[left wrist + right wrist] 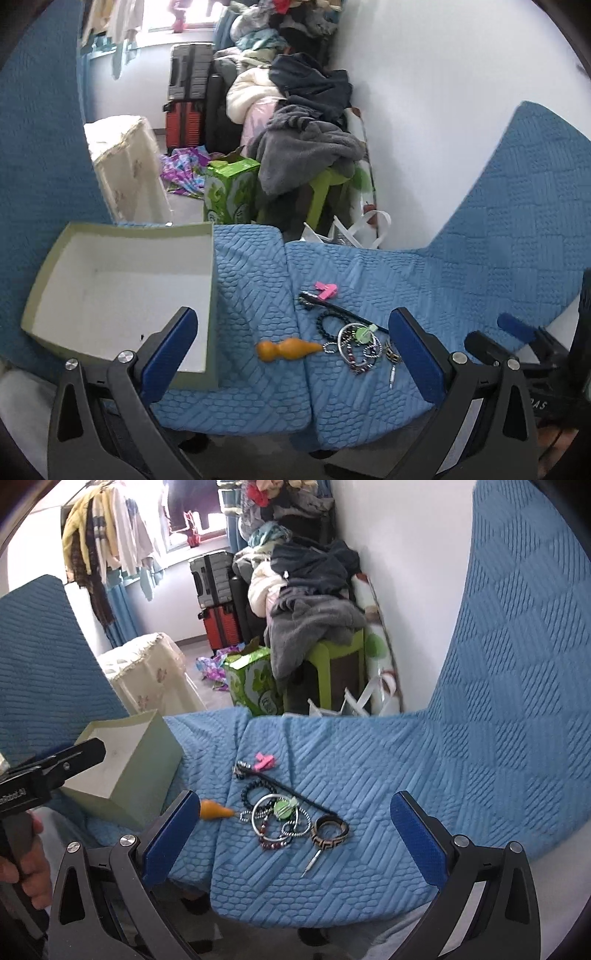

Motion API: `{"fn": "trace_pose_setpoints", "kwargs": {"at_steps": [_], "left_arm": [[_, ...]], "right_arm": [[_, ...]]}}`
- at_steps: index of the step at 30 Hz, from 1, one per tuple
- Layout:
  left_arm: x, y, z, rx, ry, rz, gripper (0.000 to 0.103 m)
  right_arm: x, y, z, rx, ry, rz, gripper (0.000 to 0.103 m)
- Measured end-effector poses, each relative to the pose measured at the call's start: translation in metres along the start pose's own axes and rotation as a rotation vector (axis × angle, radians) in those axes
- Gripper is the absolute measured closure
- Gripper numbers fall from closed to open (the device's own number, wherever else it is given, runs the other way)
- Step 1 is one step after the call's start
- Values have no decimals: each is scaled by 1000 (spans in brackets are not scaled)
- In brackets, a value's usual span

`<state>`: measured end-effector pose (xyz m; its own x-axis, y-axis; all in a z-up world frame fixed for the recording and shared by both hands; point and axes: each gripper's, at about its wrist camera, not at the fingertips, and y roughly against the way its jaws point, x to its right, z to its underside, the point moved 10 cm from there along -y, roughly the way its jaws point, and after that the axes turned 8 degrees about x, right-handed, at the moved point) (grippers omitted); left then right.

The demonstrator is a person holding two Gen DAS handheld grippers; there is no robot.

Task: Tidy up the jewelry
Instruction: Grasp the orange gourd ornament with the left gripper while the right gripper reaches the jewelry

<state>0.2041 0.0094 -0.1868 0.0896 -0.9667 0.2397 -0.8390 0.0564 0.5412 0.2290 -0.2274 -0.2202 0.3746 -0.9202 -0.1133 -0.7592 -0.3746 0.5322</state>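
Jewelry (pixel 356 343) lies heaped on the blue quilted cushion (pixel 258 280), ahead of and between the fingers of the left gripper (pixel 295 350), nearer its right finger. Heap comprises a silver bangle (pixel 271 818), dark bead bracelet (pixel 255 792), patterned brown ring (pixel 330 831), black stick (pixel 291 788) and pink clip (pixel 265 761) at the far end. An orange gourd pendant (pixel 288 349) lies just left of the heap. Left gripper spread wide, empty. Right gripper (pixel 295 834) likewise spread wide, empty, heap ahead between its fingers. Open green box (pixel 122 291) stands ahead-left of the left gripper, its interior bare.
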Motion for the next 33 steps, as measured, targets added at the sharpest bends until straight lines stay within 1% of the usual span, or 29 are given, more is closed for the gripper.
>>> {"fn": "trace_pose_setpoints", "kwargs": {"at_steps": [3,4,5,6,7,8,9,10,11,12,14,17,18,23,26,28,33], "left_arm": [[-3,-10,9,-1,21,18,1],[-4,-14,13,-4,22,22,4],[-4,-18,17,-10,17,19,6],[-3,-22,23,-18,5,20,9],[-1,-27,28,-32,-8,26,14],[1,-30,34,-50,-17,39,20],[2,-35,40,-70,-27,38,30],[1,-38,45,-83,-31,36,33],[1,-41,51,-95,-34,43,33],[2,-45,56,-108,-39,46,33],[5,-53,66,-142,-64,56,38],[11,-65,77,-162,-127,58,40],[13,-69,80,-171,-139,67,43],[15,-90,85,-193,-176,74,43],[14,-102,83,-197,-201,68,43],[14,-108,83,-204,-222,71,43],[11,-121,86,-227,-280,53,43]], "right_arm": [[3,-11,13,8,-11,0,0],[4,-16,17,0,-15,0,0],[4,-23,24,-12,-21,-4,3],[4,-29,27,-21,-24,-14,9],[4,-35,32,-33,-26,-28,14],[3,-43,37,-49,-26,-40,25],[2,-49,40,-53,-24,-54,35],[0,-54,43,-54,-22,-68,37],[-2,-59,46,-60,-23,-87,41],[-5,-64,49,-72,-23,-102,47],[-10,-74,54,-97,-22,-130,55],[-20,-88,63,-130,16,-153,62],[-21,-93,65,-136,24,-156,63],[-13,-118,66,-143,14,-135,63],[-9,-133,69,-168,17,-126,63],[-9,-139,70,-176,19,-126,63],[-12,-143,71,-169,81,-106,63]]}}
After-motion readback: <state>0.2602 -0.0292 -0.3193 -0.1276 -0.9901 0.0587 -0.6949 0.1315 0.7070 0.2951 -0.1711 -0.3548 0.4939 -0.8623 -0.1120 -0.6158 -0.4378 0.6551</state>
